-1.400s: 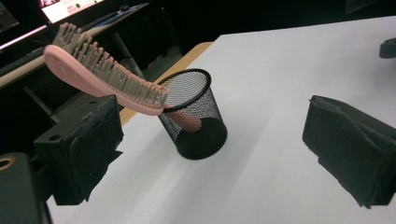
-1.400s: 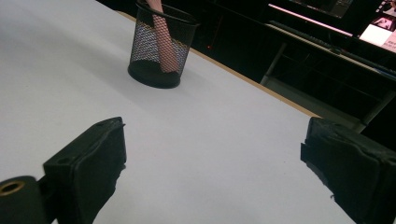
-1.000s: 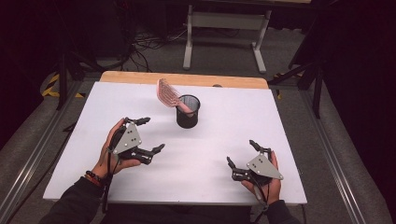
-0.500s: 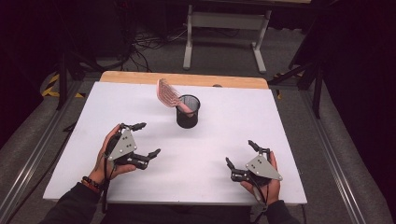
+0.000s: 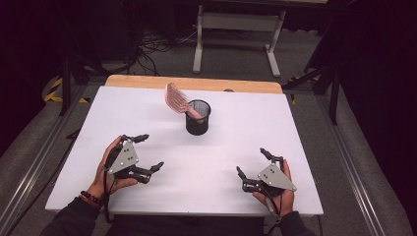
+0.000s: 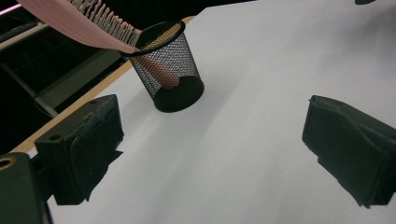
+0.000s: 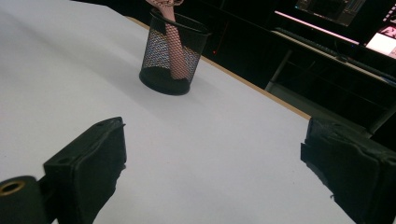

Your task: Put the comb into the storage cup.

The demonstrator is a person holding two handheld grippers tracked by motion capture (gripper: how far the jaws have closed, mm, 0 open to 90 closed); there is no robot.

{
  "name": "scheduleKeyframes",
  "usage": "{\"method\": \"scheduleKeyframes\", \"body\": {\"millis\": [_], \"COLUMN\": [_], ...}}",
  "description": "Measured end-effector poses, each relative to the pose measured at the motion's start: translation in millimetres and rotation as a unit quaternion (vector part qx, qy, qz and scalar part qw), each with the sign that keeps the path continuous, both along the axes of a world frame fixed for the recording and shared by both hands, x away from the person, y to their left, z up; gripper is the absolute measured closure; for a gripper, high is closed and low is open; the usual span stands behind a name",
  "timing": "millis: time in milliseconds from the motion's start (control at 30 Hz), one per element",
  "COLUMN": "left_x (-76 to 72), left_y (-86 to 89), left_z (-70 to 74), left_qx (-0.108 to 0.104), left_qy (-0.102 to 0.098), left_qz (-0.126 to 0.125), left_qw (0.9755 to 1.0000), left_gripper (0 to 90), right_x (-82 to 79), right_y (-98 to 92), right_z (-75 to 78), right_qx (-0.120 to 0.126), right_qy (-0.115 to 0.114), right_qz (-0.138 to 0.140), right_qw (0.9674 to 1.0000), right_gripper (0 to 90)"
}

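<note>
Left gripper (image 5: 145, 152): you hold it low over the near left part of the table, jaws spread wide with nothing between them. In the left gripper view both black pads look blocky, wrapped in wrinkled matte tape, with bare white surface in the gap.
Right gripper (image 5: 252, 164): you hold it over the near right part of the table, jaws likewise spread apart and empty. A grey three-cornered plate sits on top, and the pads show the same rough, creased black covering.
Mesh cup (image 5: 198, 117): a round black wire-mesh holder with a solid rim and dark base, upright, well ahead of both grippers and between their lines of aim. It lies ahead and to the right of your left gripper, ahead and to the left of your right gripper, touching neither.
Pink brush (image 5: 175, 98): smooth plastic, its rounded handle down inside the cup and visible through the mesh; the flat, ribbed head with a row of fine teeth leans out over the rim, tilted toward your left gripper's side.
Table (image 5: 305, 132): flat, matte white top, rectangular, with a pale wooden strip along the far edge beyond the cup.
Hands: your left hand (image 5: 105, 167) and your right hand (image 5: 280, 189) each grip a tool from behind, dark sleeves at the near edge.
</note>
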State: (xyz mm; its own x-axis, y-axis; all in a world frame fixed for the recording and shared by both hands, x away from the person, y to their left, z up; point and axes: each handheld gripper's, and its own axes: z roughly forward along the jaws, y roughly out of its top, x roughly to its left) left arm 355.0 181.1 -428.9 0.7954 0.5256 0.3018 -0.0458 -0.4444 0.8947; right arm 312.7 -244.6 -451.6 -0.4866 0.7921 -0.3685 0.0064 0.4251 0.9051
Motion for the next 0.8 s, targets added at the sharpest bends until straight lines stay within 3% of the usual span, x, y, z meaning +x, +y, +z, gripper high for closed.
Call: {"method": "scheduleKeyframes", "body": {"millis": [333,800], "left_x": [-6.6,-12.6], "left_y": [13.3,41.9], "left_z": [-6.7,-16.6], "left_qx": [0.000,-0.003], "left_qy": [-0.002,0.015], "left_qz": [0.015,0.037], "left_qw": [0.9999,0.9992], "left_gripper": [6.3,6.2], "right_x": [-0.7,-1.0], "right_y": [0.8,2.2], "right_z": [0.2,-0.1], "right_qx": [-0.001,0.001], "right_qy": [-0.002,0.002], "right_qz": [0.001,0.006], "right_qw": [1.0000,1.0000], "right_gripper": [7.0,7.0]}}
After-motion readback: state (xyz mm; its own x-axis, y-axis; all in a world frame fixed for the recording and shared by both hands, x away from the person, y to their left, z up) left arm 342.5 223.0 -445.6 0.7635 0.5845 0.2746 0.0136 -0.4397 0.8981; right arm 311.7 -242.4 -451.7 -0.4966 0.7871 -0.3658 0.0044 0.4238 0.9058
